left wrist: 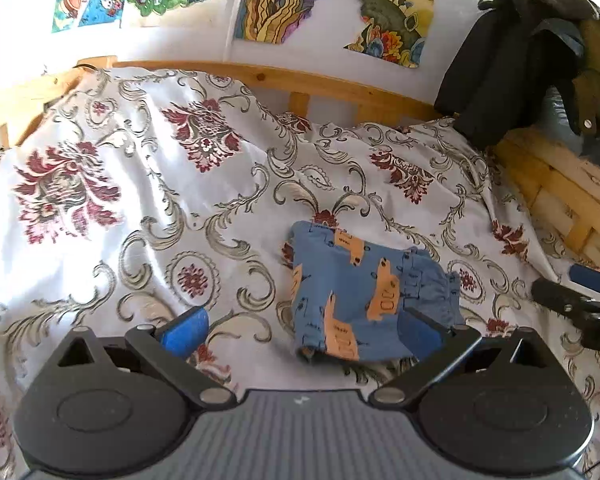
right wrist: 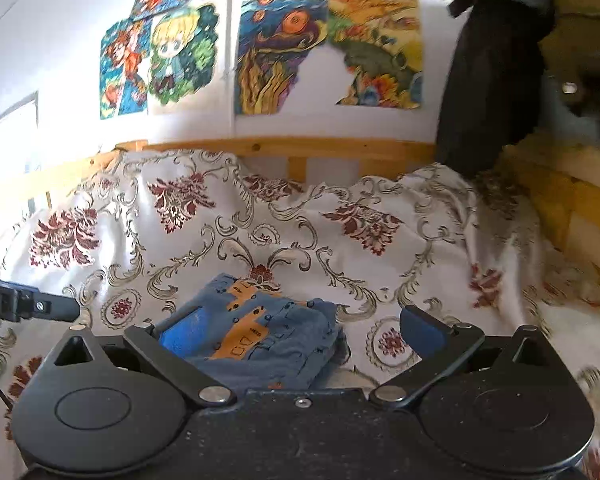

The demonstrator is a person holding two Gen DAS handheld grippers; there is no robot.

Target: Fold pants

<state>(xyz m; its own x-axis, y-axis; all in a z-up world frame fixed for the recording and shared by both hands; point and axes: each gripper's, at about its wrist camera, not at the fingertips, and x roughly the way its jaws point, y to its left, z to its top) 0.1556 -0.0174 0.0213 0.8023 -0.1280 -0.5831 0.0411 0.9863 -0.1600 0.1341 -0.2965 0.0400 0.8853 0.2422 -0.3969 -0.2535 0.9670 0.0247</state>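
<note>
Now folded pants (left wrist: 364, 292) on bedspread (left wrist: 140, 200), between left tool (left wrist: 300, 334) fingers

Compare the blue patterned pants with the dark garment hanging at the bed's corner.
The folded blue pants with orange prints lie flat in a compact bundle on the floral bedspread; the dark garment hangs loosely draped over the wooden bed frame. The pants are brightly patterned; the dark garment is plain. The pants look much smaller. Neither is held by a claw.
</note>
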